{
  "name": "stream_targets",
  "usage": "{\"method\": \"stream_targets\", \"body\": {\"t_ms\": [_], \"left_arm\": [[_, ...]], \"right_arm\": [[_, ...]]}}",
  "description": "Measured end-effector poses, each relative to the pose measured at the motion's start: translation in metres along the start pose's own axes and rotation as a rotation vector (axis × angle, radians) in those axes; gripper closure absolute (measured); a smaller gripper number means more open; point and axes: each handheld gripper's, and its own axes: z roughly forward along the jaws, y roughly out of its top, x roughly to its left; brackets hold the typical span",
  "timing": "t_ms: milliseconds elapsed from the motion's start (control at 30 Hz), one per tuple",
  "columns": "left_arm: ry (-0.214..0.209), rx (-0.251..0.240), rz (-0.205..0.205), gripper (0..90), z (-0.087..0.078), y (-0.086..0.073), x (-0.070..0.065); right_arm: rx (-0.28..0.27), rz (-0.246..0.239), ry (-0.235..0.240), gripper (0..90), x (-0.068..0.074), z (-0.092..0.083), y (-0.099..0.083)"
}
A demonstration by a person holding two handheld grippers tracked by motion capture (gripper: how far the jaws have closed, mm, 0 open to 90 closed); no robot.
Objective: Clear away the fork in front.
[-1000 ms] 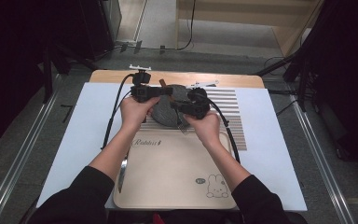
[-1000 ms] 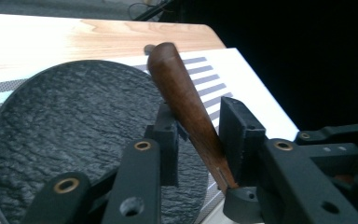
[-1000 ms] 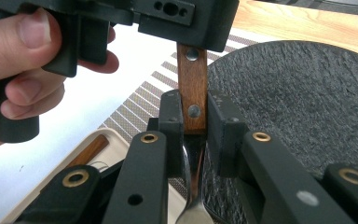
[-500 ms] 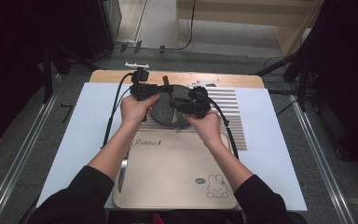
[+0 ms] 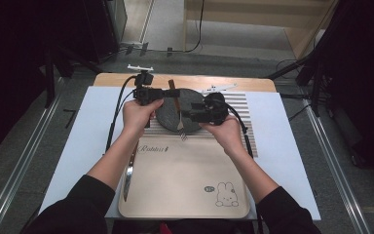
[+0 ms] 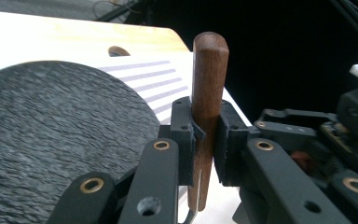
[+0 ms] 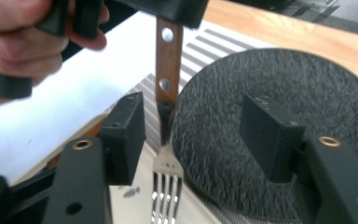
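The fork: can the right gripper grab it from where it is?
Probably yes. The right gripper is open with the fork between its jaws, nothing blocking, though the left gripper already holds the handle.

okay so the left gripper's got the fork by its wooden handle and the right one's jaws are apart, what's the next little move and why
Probably back the right gripper away from the fork. Its jaws have just been opening and now stand clear on either side of the fork's neck, pressing on nothing, while the left gripper clamps the wooden handle over the dark round plate. The left can then carry the fork alone.
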Motion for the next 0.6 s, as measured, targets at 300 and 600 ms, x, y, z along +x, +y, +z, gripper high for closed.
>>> {"method": "stream_targets", "body": {"t_ms": [300,600], "left_arm": [[-0.052,0.019,0.007,79.2,-0.007,-0.006,-0.005],[-0.094,0.034,0.023,79.2,-0.016,-0.016,-0.011]], "right_arm": [[0.009,-0.013,0.007,35.6,-0.004,-0.012,-0.011],[0.01,-0.013,0.021,31.9,-0.01,-0.02,-0.021]]}}
